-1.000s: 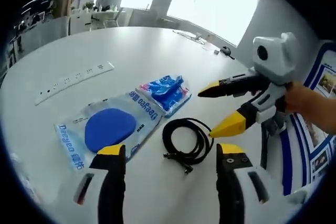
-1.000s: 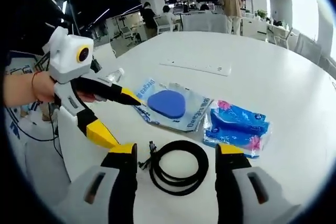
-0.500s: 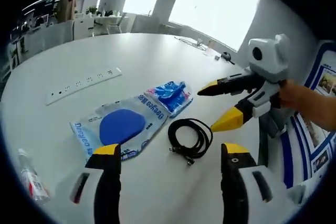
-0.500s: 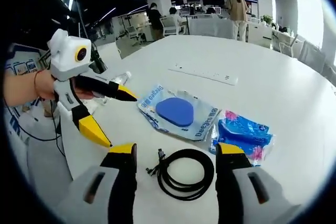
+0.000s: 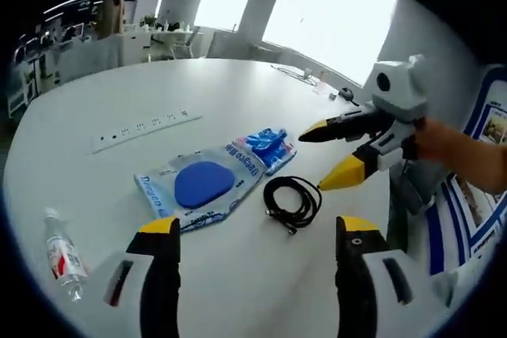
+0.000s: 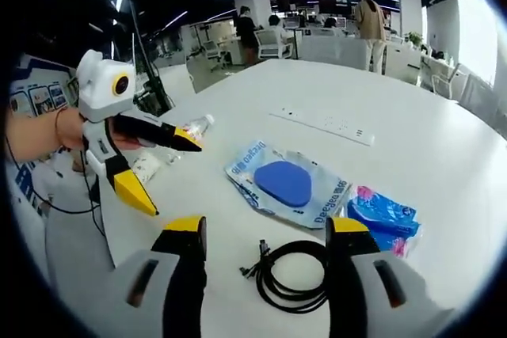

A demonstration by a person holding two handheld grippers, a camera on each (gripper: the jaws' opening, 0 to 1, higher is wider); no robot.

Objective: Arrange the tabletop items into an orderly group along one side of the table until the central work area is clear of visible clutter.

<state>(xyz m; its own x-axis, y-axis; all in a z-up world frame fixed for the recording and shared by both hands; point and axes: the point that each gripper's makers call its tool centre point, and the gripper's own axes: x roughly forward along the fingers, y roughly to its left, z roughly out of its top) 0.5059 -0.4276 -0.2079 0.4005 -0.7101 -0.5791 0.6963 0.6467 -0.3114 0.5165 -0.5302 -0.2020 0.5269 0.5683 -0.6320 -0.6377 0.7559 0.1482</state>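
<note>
I hold both tools spread, gripping nothing: left gripper, right gripper. Nothing grouped yet, by my read. Cable, blue pad packet, blue bag sit frame centre on table; bottle lower left; power strip upper left. All 5 left.

A coiled black cable lies flat on the white bench, its plug ends trailing toward the near side. Just left of it lies a clear packet holding a blue pad, and touching that packet's far right corner is a smaller blue packet. A white power strip lies farther back. A small clear water bottle lies on its side at the near left.
</note>
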